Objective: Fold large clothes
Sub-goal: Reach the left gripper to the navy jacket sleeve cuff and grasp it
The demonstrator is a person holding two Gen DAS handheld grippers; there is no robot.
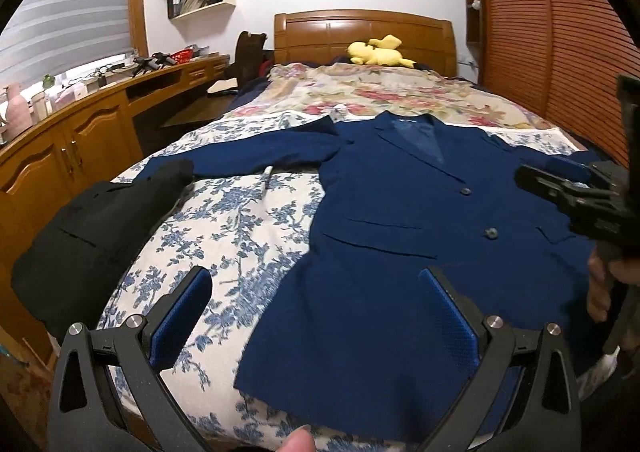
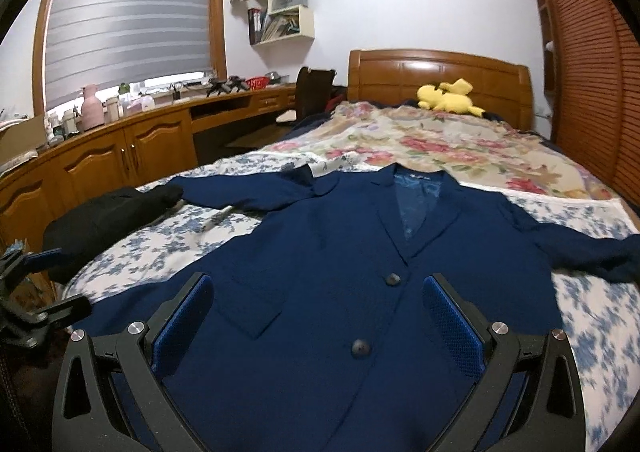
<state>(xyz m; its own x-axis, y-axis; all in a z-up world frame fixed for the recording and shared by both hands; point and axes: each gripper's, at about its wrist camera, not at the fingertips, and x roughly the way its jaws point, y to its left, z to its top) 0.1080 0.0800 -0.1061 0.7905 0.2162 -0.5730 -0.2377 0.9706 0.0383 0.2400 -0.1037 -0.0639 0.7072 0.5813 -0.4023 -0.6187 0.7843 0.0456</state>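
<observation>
Navy blazer (image 2: 320, 252) lies flat, front up, on the blue-floral bedspread (image 1: 240, 219), collar toward the far headboard (image 2: 436, 75), hem toward the near edge. Both sleeves spread out: one runs far-left, its cuff next to a folded black garment (image 1: 92, 228) at the left edge of the bed; the other runs right, cuff end dark and bunched in the right wrist view. Two buttons (image 2: 393, 278) visible down the front, flap pocket on each side.

Left gripper (image 1: 316, 304): jaws wide apart, nothing between the blue pads, hovering over the near-left hem corner of the blazer and the bedspread beside it. A fingertip of the holder shows at the bottom of that view.

Right gripper (image 2: 316, 312): jaws wide apart, nothing gripped, hovering above the blazer's lower front, the lower button between the fingers in view. From the left wrist view it shows at the right edge over the blazer's right side, with the person's hand (image 1: 600, 284) on its handle.

Can't tell if either gripper's pads touch the fabric.

Far half of the bed has a red-floral cover (image 2: 460, 147) with a yellow plush toy (image 2: 450, 95) by the headboard. Wooden desk and cabinets (image 2: 120, 155) along the left wall, wall shelf (image 2: 284, 3) above.
</observation>
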